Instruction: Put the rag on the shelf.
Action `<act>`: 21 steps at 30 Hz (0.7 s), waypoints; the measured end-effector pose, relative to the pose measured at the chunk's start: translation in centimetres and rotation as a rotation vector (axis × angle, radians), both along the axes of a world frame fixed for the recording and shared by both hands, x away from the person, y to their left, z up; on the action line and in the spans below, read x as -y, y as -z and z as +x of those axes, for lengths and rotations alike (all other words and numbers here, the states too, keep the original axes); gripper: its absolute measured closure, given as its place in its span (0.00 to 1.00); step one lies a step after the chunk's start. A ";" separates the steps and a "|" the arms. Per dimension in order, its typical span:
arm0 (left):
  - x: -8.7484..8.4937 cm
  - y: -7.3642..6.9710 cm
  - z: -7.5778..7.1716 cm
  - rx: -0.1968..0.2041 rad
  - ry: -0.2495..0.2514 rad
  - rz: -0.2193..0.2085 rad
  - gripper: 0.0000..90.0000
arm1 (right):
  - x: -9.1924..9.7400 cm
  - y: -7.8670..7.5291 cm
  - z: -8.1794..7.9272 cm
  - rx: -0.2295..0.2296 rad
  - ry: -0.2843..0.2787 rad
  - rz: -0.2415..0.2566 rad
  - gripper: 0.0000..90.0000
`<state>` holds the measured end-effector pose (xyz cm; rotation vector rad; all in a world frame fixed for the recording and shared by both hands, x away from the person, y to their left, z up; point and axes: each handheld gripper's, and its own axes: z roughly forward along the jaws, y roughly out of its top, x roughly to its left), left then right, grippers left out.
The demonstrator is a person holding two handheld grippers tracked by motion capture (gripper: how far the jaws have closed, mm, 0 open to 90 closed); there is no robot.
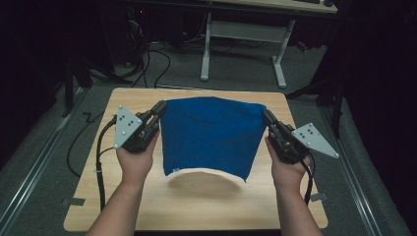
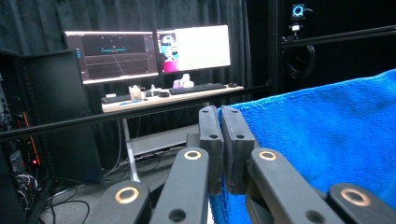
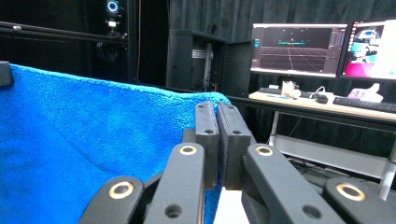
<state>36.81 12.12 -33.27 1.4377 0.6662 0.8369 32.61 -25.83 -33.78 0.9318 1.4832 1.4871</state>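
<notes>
**Blue towel held up by its two top corners**

The left gripper [image 1: 158, 109] is pinching the top corner of the blue towel [image 1: 211, 135] at about ten o'clock of the table [image 1: 196, 206], its jaws pressed together on the cloth. The right gripper [image 1: 268, 118] is pinching the opposite top corner at about two o'clock, jaws likewise closed on the fabric. The towel is hanging between them above the table's middle, its top edge nearly taut and its lower hem curling just over the wood toward six o'clock.

To do this step well, both hands should probably be keeping level and evenly apart, so the top edge is staying straight and the hem is coming down square rather than bunching.

Counted: one towel, two grippers, one table.
</notes>
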 end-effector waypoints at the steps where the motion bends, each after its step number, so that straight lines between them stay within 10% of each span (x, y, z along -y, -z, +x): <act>1: 0.0 -0.1 0.3 -0.007 0.002 0.005 0.98 | 0.0 -0.2 0.2 0.003 0.005 -0.003 0.98; 21: -0.6 -0.8 7.6 -0.016 -0.060 0.077 0.98 | -0.8 -1.3 7.2 -0.050 0.054 -0.021 0.98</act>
